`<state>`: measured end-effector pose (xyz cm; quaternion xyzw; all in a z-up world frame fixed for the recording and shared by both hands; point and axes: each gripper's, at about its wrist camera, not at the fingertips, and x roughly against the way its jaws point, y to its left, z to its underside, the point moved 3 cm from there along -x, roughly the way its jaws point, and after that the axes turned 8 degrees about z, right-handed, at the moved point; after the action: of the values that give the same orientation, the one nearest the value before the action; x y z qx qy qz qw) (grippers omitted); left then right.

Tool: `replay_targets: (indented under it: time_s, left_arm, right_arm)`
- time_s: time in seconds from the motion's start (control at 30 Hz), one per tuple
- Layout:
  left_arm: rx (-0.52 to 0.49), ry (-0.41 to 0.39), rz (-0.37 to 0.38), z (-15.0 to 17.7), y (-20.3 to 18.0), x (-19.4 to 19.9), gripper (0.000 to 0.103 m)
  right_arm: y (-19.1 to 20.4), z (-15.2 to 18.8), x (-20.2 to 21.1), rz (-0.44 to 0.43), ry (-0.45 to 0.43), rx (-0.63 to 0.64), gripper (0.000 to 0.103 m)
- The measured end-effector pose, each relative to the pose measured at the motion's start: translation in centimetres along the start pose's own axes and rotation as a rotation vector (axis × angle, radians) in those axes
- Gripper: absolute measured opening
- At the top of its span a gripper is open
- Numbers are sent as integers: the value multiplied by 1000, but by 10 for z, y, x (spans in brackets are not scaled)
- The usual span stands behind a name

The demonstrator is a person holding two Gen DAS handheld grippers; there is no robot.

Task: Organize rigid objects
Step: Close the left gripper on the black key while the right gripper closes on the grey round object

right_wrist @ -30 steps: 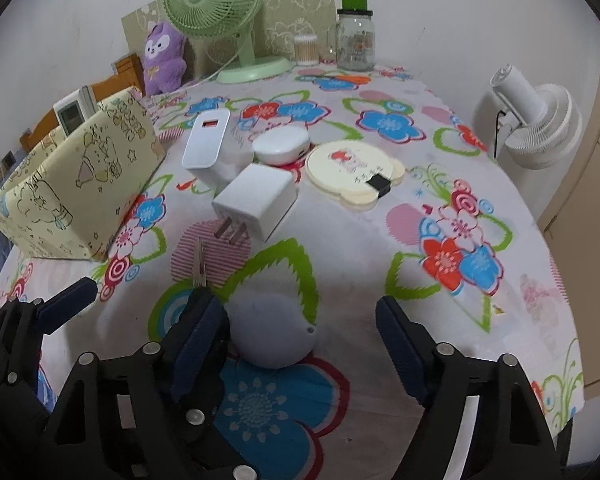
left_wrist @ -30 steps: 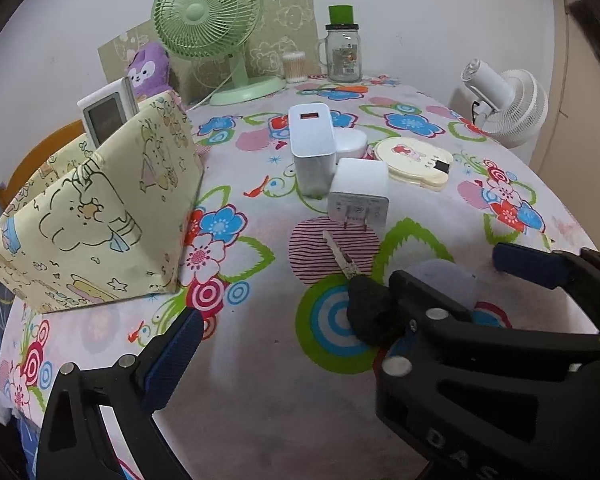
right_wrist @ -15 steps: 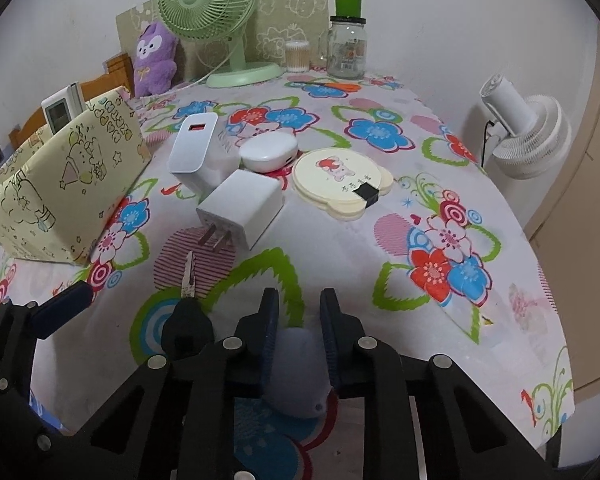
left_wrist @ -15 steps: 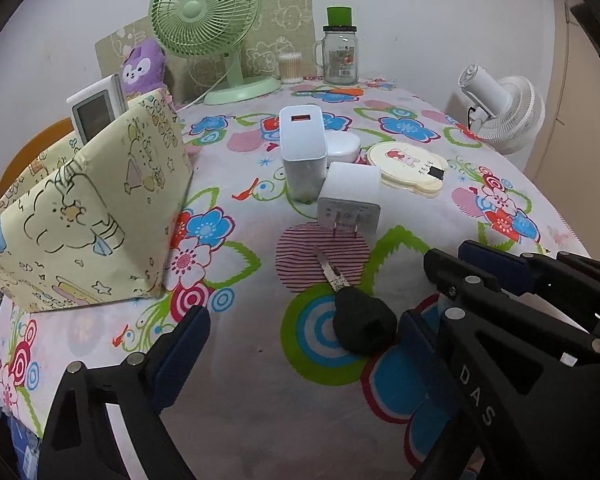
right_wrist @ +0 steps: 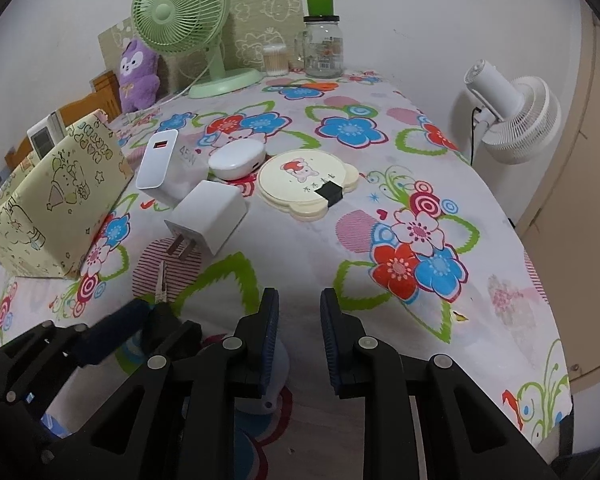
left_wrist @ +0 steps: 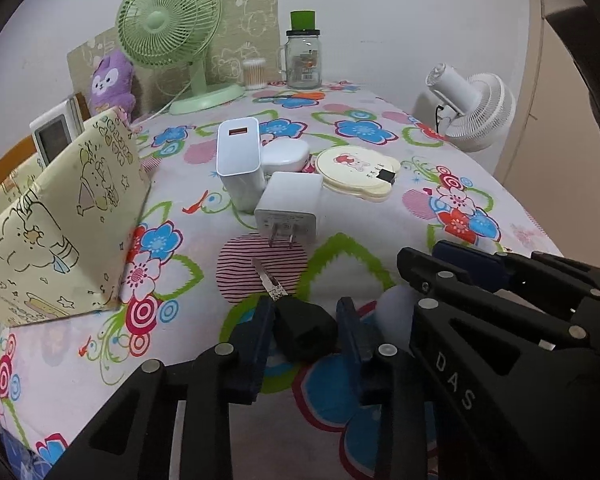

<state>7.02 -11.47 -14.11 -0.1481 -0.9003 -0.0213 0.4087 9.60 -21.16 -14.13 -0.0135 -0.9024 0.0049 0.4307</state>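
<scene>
A black-headed key (left_wrist: 300,326) lies on the flowered tablecloth (left_wrist: 364,240). My left gripper (left_wrist: 304,320) has its jaws close on both sides of the key's black head. My right gripper (right_wrist: 299,312) has its jaws nearly together with a narrow empty gap; a pale grey rounded object (right_wrist: 274,376) sits under its left finger and shows in the left wrist view (left_wrist: 392,304). A small white plug charger (left_wrist: 290,210), a tall white charger (left_wrist: 239,160), a white oval case (left_wrist: 286,155) and a cream bear-shaped mirror (left_wrist: 356,172) lie beyond.
A yellow cartoon-print box (left_wrist: 56,220) holding a white remote (left_wrist: 56,130) stands at left. A green fan (left_wrist: 172,28), purple plush (left_wrist: 112,82), cotton-swab tub (left_wrist: 254,74) and glass jar (left_wrist: 303,56) line the back. A white fan (left_wrist: 474,110) stands beyond the right edge.
My left gripper has moved in and narrowed around the key's black head. My right gripper closed over the grey object, then the object slipped below and behind its fingers.
</scene>
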Motion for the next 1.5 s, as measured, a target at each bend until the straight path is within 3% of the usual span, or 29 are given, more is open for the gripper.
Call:
replay_targets:
  time_s: [0.07,0.2,0.23,0.6,1.23,1.33,1.37,1.5]
  left_arm:
    - [5,0,5,1,1,1,32]
    - [20,0,3,5,7,5,32]
    - [21,-1,1,6,8,7,32]
    - [32,-4,-9,17,17,17,32]
    - [50,-21,-30,32,27,31,32]
    - [32,-23,-45,31,25,30,32]
    - [27,-24,-48,31,24,30,32]
    - [38,-19,-39,30,24,29,32]
  right_arm:
    - [-2,1,2,-2,0,-7,32]
    - [-4,3,8,-9,-12,-31,57]
    - [-4,4,11,-8,-18,-33,57]
    - [16,12,19,6,-12,29,58]
    - [21,26,21,45,25,-2,57]
    - [22,28,22,56,19,0,50]
    - [23,28,22,61,17,3,42]
    - [23,26,20,59,16,0,42]
